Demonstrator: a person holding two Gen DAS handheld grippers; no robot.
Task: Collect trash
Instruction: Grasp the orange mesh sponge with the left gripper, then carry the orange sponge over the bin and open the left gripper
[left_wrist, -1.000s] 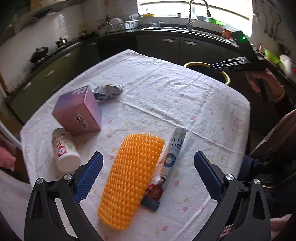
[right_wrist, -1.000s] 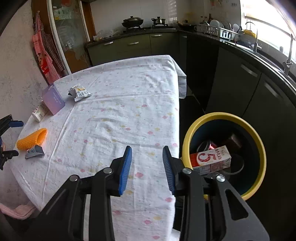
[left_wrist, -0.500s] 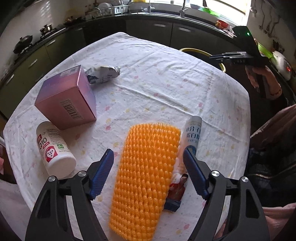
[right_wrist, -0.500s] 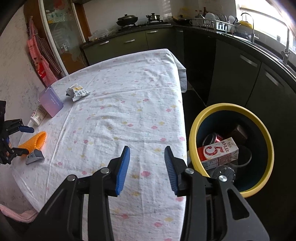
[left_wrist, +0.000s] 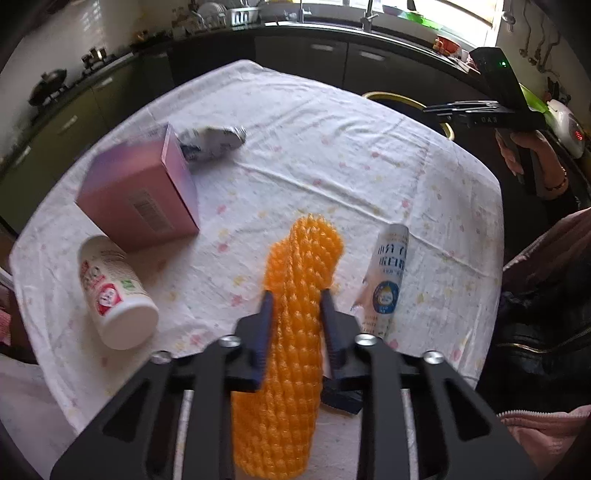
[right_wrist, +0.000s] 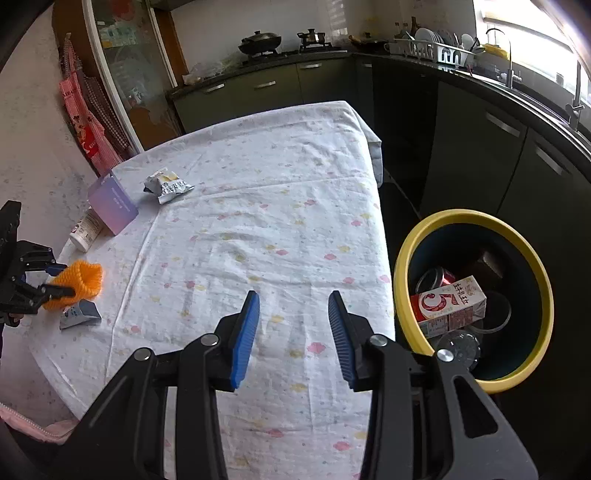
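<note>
My left gripper (left_wrist: 293, 308) is shut on an orange foam net sleeve (left_wrist: 295, 295), which is squeezed narrow between the blue pads and lies on the white tablecloth (left_wrist: 332, 158). The sleeve and the left gripper also show in the right wrist view (right_wrist: 79, 280) at the table's left edge. My right gripper (right_wrist: 293, 317) is open and empty above the table's near edge, beside the yellow-rimmed bin (right_wrist: 406, 266). It also shows in the left wrist view (left_wrist: 461, 110). The bin holds a red-and-white carton (right_wrist: 448, 301) and a can.
On the table lie a flattened white tube (left_wrist: 388, 277), a white bottle with a red label (left_wrist: 110, 291), a pink box (left_wrist: 144, 195) and a crumpled silver wrapper (left_wrist: 210, 142). Dark kitchen cabinets (right_wrist: 480, 147) run behind the table and the bin.
My left gripper has moved down onto the orange sleeve and shut on it, squeezing it narrow. My right gripper has stayed open and shifted a little left over the table edge.
</note>
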